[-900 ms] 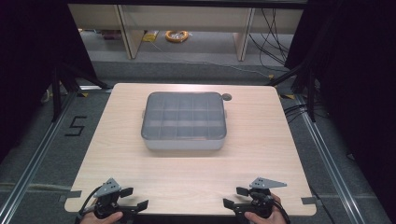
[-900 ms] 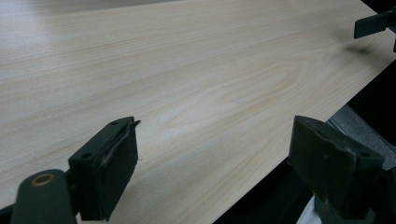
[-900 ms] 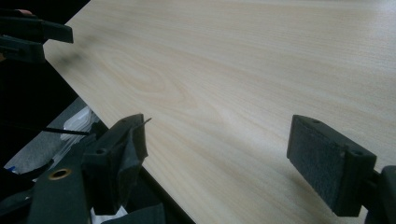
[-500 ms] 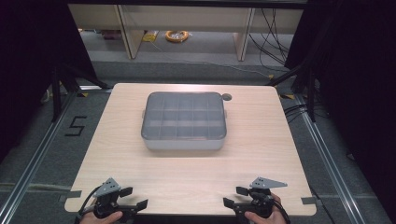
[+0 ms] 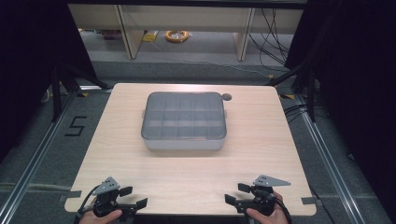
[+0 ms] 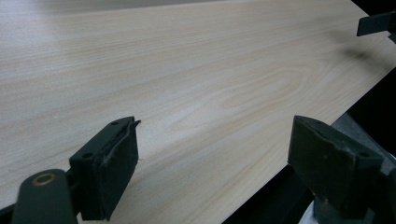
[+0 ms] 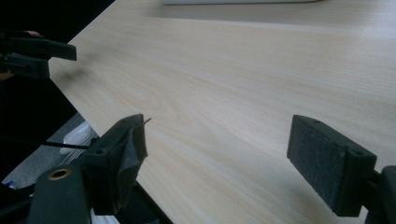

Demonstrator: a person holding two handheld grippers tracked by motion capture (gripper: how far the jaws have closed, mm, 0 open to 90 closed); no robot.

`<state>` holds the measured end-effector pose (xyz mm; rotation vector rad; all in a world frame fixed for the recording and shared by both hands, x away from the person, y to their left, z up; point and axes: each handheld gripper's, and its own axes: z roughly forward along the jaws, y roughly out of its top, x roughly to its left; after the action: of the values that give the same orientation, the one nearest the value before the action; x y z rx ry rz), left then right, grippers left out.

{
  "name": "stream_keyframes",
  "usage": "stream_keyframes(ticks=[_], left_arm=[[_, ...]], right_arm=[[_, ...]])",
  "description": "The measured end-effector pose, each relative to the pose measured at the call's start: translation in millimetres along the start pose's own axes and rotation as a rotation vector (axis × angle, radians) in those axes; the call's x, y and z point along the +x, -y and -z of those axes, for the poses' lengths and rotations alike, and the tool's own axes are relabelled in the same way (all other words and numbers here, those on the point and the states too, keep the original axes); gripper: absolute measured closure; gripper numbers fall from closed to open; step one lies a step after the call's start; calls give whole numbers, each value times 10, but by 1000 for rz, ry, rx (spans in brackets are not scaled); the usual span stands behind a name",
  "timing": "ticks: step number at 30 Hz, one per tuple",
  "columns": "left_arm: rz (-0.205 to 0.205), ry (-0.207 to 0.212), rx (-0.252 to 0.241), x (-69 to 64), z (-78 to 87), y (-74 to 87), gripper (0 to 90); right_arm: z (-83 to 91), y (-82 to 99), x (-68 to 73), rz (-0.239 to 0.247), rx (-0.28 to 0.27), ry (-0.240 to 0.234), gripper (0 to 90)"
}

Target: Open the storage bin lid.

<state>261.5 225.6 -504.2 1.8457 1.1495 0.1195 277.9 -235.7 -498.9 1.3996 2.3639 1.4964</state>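
A grey plastic compartment box with a translucent lid sits closed in the middle of the wooden table. My left gripper is held at the near left edge, open, with bare wood between its pads. My right gripper is held at the near right edge, also open and holding nothing. Both point inward toward each other, well short of the box. The box's white lower edge shows at the top of the right gripper view.
A small dark round spot lies on the table by the box's far right corner. Shelving and a coil of yellow cable stand on the floor beyond the table. Metal rails run along both sides.
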Motion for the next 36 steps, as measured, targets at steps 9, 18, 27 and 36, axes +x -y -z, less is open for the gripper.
stream_keyframes(ticks=[9, 18, 27, 36], left_arm=[[21, 15, -5, 7, -10, -32, 155], [51, 27, -19, 28, -25, -106, 158], [42, 18, -43, 60, -31, -288, 159], [77, 15, -86, 142, -85, -525, 161]], right_arm=[[21, -36, -89, -43, -25, -10, 214], [3, -132, -122, -64, -38, -12, 225], [-55, -287, -304, -48, -74, 20, 244], [-43, -521, -453, -60, -117, 28, 254]])
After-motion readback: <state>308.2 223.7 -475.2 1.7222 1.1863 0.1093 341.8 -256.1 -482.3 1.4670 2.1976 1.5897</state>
